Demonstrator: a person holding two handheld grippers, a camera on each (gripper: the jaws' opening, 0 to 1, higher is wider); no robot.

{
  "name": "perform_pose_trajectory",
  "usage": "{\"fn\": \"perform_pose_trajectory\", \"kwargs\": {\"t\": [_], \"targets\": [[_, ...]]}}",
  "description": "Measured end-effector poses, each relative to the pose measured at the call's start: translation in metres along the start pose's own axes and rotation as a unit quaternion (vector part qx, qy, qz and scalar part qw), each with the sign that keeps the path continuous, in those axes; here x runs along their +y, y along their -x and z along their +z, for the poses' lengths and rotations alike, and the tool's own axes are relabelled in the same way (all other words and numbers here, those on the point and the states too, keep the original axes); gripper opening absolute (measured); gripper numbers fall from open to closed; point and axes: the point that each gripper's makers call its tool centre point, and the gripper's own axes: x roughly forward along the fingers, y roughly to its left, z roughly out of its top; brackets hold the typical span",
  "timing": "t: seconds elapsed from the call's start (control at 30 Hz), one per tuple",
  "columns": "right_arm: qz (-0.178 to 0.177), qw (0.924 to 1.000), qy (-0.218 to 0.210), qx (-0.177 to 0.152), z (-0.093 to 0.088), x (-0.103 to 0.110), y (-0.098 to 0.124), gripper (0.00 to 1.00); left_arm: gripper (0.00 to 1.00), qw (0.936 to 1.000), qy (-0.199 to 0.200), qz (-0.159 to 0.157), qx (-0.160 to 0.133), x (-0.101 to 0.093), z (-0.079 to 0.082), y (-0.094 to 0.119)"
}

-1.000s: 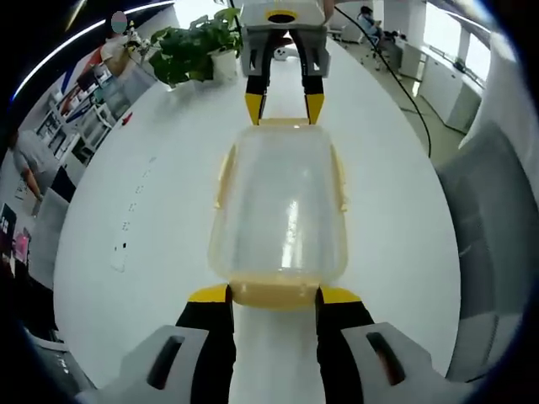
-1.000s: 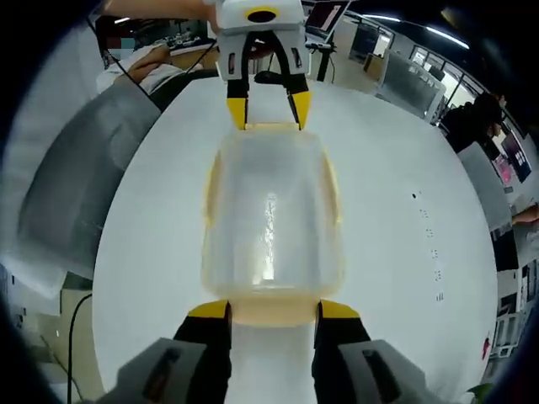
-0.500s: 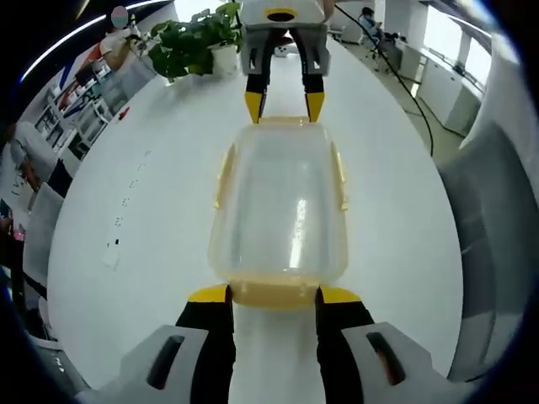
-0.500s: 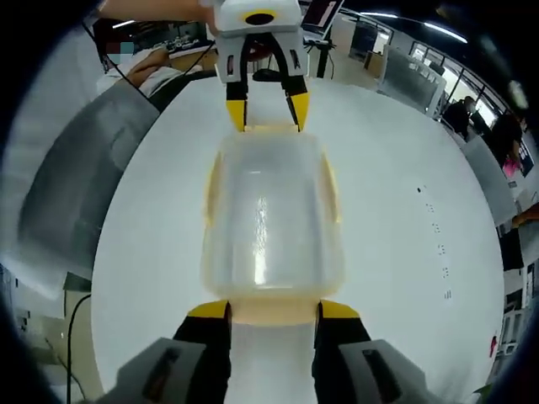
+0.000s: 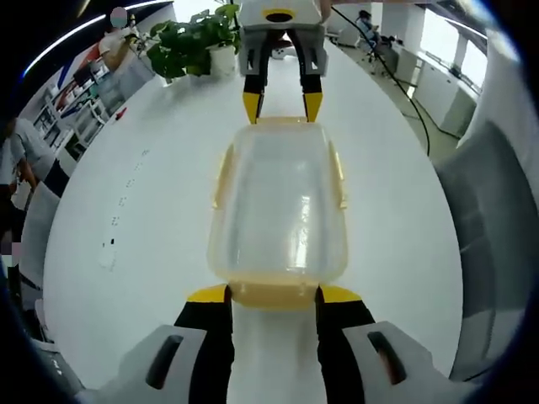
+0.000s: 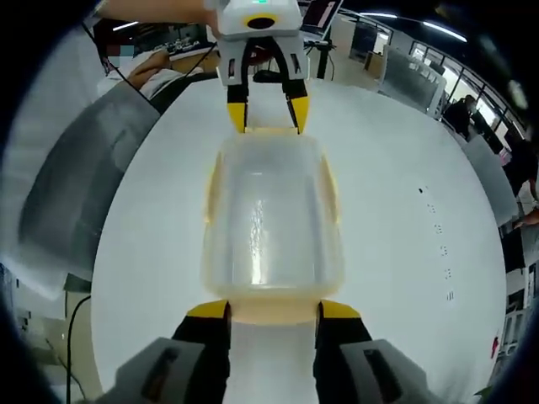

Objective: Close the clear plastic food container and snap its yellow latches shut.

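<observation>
The clear plastic container [image 5: 278, 202] with its lid on is sitting out on the white table [image 5: 152, 219], well in from the edges, lying lengthwise between the two grippers. The left gripper [image 5: 272, 294] is holding its jaws spread on either side of the yellow latch [image 5: 271, 294] at one short end. The right gripper [image 6: 270, 310] is facing it with jaws spread about the opposite latch [image 6: 271, 310]; a potted plant [image 5: 189, 46] is standing near the table's far edge.

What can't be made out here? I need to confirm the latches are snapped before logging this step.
- End latch, left gripper view: its lower edge sits behind the jaws, engagement unclear.
- Side latches, right gripper view: seen edge-on, blurred through the clear container.
- Table marks: too small.
</observation>
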Motion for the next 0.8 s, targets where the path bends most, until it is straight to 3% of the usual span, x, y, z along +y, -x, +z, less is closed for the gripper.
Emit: {"fn": "perform_pose_trajectory", "kwargs": {"t": [0.03,0.23,0.4,0.57,0.63,0.8], "targets": [[0.001,1.0,-0.002,-0.003,0.001,0.0,0.0,0.37,0.37,0.9998,-0.018,0.01,0.004,0.004,-0.002,-0.001],[0.002,0.9999,-0.013,-0.006,0.0,0.0,-0.001,0.38,0.38,1.0,-0.004,0.004,-0.007,0.001,-0.003,0.0],[-0.009,0.9991,-0.038,-0.019,-0.001,-0.004,0.004,0.49,0.53,0.9998,0.004,0.002,-0.019,-0.002,-0.005,-0.001],[-0.014,0.9981,-0.053,-0.028,-0.001,-0.004,0.012,0.47,0.5,0.9991,0.031,-0.007,-0.027,-0.006,-0.005,0.004],[-0.02,0.9971,-0.06,-0.042,0.007,-0.005,0.018,0.46,0.47,0.9991,0.026,0.006,-0.032,-0.002,-0.003,0.009],[-0.036,0.9952,-0.078,-0.047,0.01,-0.009,0.025,0.44,0.46,0.9959,0.078,0.021,-0.04,0.004,0.002,0.016]]}}
